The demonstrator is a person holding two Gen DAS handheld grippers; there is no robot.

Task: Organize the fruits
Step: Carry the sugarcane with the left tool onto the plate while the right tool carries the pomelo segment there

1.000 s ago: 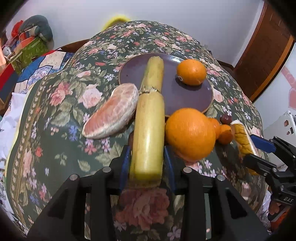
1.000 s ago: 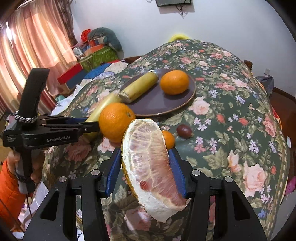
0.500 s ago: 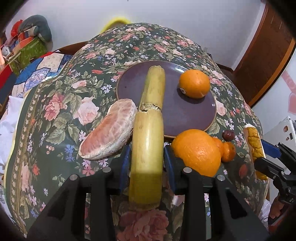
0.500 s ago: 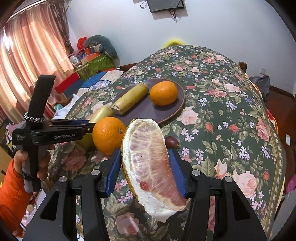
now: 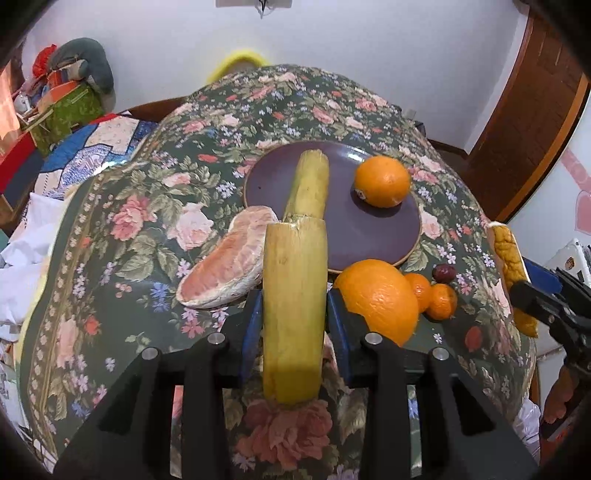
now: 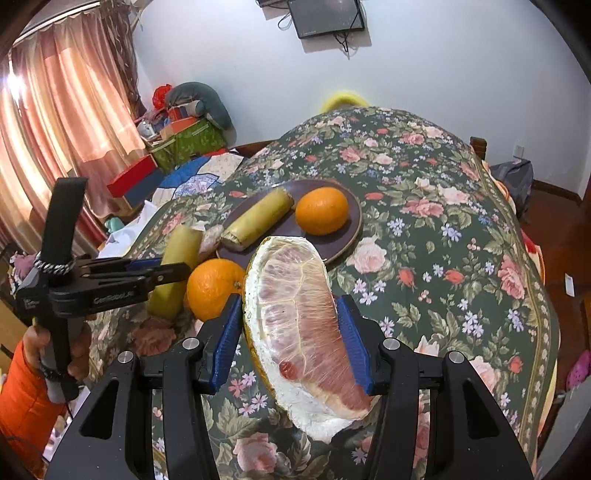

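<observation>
Above the near edge of the floral-cloth table (image 5: 155, 206), left claw (image 5: 294, 317) clenched on a yellow-green sugarcane piece (image 5: 294, 314), stalk running straight forward between the blue pads, far end pointing at the purple plate (image 5: 376, 236). Right claw (image 6: 291, 332) grasping a pomelo wedge (image 6: 301, 317), pink flesh facing the camera, white pith at the lower end, lifted above the cloth.

On the plate: a second sugarcane piece (image 5: 308, 184) lying lengthwise, a small orange (image 5: 382, 181) just beside it, apart. Near rim of the plate: a big orange (image 5: 378, 295) on the cloth, just right of the left claw. Two tiny oranges (image 5: 441, 301) touch each other behind it, a dark red fruit (image 5: 443, 273) near them. Another pomelo wedge (image 5: 229, 269) lies on the cloth, touching the held cane's left side.

Left view catches the right claw at the far right edge, wedge's yellow rind (image 5: 511, 258) showing. Right view shows the left claw (image 6: 173, 271) side-on with a hand (image 6: 79, 350) in an orange sleeve on its handle; the held wedge hides the tiny oranges and dark fruit. Curtains (image 6: 66, 110), a wall screen (image 6: 325, 16) show only there.
</observation>
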